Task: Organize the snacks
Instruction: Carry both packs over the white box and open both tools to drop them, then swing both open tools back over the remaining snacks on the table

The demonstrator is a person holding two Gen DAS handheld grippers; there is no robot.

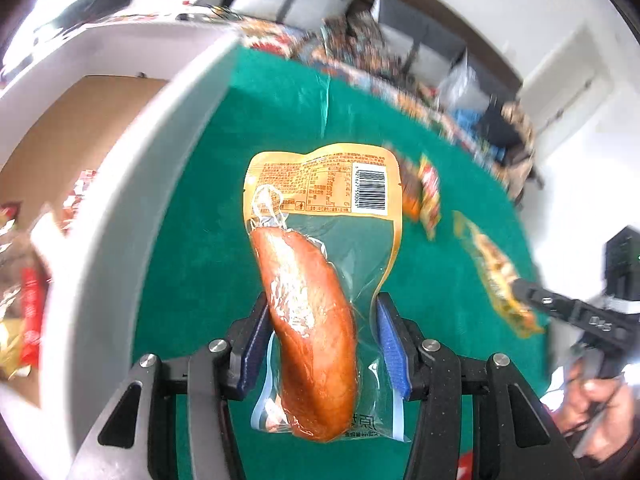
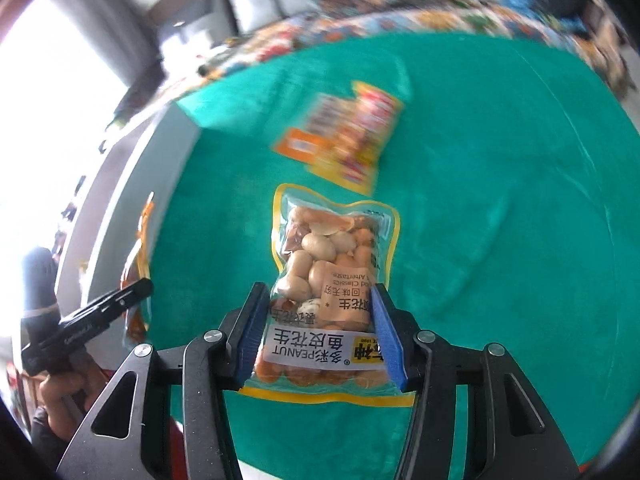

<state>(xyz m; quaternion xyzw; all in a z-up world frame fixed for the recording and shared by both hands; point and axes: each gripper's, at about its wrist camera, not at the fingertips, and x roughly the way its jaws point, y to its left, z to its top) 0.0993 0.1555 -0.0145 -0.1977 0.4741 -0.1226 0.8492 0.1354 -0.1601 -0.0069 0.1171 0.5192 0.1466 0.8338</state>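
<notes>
Left gripper (image 1: 322, 320) is clamping a vacuum-packed sausage pack (image 1: 316, 280) near the green cloth's (image 1: 200, 208) left edge, right gripper (image 2: 320, 312) is gripping a peanut bag (image 2: 332, 280) over open cloth.

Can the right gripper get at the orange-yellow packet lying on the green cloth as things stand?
Probably not yet: the right gripper is shut on the peanut bag. The way to the orange-yellow packet looks clear across the green cloth.

both tongs point steeply downward: left tongs (image 1: 322, 344) clamped on a sausage pack (image 1: 320, 280), right tongs (image 2: 320, 332) on a peanut bag (image 2: 332, 292).
</notes>
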